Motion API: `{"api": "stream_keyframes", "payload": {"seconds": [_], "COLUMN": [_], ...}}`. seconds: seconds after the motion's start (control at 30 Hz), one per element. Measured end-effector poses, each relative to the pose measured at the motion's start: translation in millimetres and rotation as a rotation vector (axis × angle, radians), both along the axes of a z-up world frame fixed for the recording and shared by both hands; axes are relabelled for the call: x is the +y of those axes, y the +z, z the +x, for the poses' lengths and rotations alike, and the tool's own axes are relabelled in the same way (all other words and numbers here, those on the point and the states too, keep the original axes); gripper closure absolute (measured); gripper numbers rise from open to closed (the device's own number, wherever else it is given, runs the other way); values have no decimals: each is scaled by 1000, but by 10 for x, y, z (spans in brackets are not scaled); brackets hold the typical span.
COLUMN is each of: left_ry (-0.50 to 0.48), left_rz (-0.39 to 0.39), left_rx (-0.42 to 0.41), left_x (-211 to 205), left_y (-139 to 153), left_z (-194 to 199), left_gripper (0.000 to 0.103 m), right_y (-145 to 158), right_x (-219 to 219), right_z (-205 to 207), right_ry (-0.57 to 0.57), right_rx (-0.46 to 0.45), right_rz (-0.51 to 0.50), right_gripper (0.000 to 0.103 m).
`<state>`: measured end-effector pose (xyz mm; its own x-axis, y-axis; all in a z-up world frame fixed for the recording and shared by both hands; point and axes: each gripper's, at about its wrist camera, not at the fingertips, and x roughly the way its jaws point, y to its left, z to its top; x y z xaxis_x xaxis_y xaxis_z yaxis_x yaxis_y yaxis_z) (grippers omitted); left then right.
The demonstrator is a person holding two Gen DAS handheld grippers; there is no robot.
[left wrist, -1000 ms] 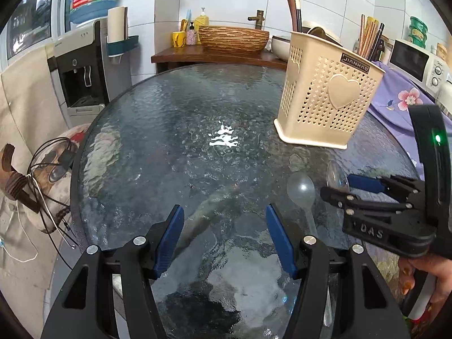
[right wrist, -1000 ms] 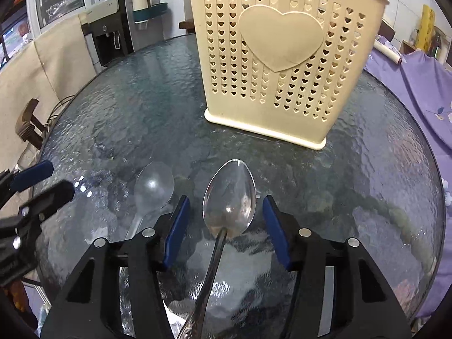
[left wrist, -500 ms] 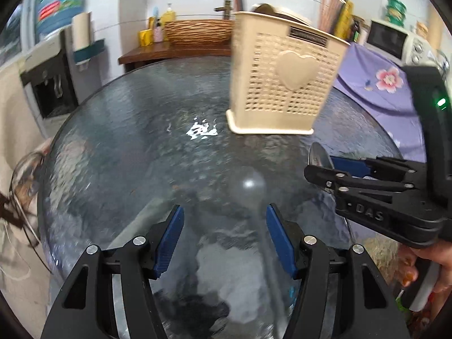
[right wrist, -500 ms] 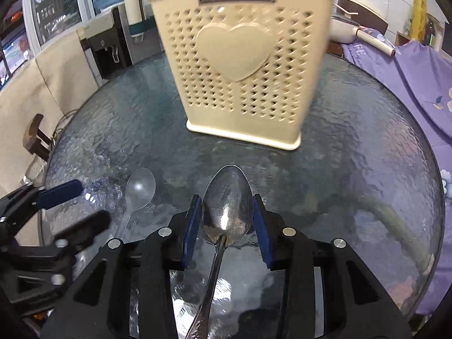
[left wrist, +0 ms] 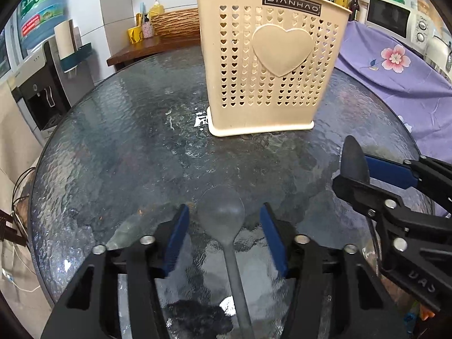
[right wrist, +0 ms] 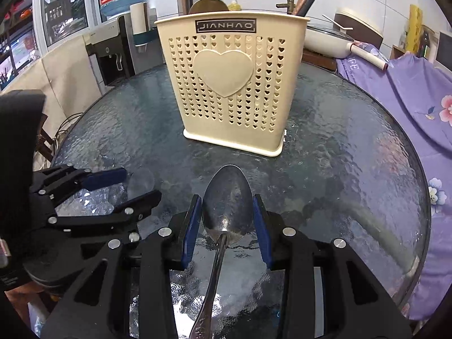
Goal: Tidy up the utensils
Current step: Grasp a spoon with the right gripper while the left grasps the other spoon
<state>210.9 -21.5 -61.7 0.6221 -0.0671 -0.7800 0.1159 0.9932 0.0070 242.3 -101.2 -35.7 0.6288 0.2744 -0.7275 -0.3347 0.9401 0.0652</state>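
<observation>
Spoons are the business: a clear plastic spoon [left wrist: 223, 220] lies on the glass table [left wrist: 113, 155] between the left gripper [left wrist: 221, 237] fingers, bowl just ahead of the pads, handle running back under the tool along the fingers' own line. Those jaws are closing, yet gaps show on both sides of the bowl, so nothing is clamped. The right gripper [right wrist: 227, 220] has its pads pressed on the edges of a metal spoon [right wrist: 227, 203], bowl forward, handle trailing back between the fingers; it seems lifted clear of the glass, though that is hard to judge. The cream utensil holder [right wrist: 231, 84] stands straight ahead of both, the right's load seemingly the readier. Against a second ago, the left has swung over the plastic spoon, formerly off its right finger, and the right jaws, then wide, have clamped
</observation>
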Motion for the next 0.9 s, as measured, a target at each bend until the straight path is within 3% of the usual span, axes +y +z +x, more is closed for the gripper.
{"api": "stream_keyframes", "payload": {"seconds": [0.1, 0.43, 0.63, 0.9], "left_ry": [10, 10, 3, -22], "left_rz": [-12, -50, -93, -127], "left_rx": [6, -31, -101, -217], "left_x": [-2, 57, 135, 133], "left_y": [-21, 64, 300, 744], "left_z": [26, 5, -91, -310], "left_gripper": [68, 68, 68, 68], "right_y": [9, 16, 126, 526], "right_x": [-5, -34, -113, -165], "right_z": [-11, -24, -51, -218], "right_ry": [2, -3, -2, 13], "right_rx": [-1, 3, -17, -113], "right_rz": [-1, 13, 67, 108], "right_gripper": [66, 66, 66, 66]}}
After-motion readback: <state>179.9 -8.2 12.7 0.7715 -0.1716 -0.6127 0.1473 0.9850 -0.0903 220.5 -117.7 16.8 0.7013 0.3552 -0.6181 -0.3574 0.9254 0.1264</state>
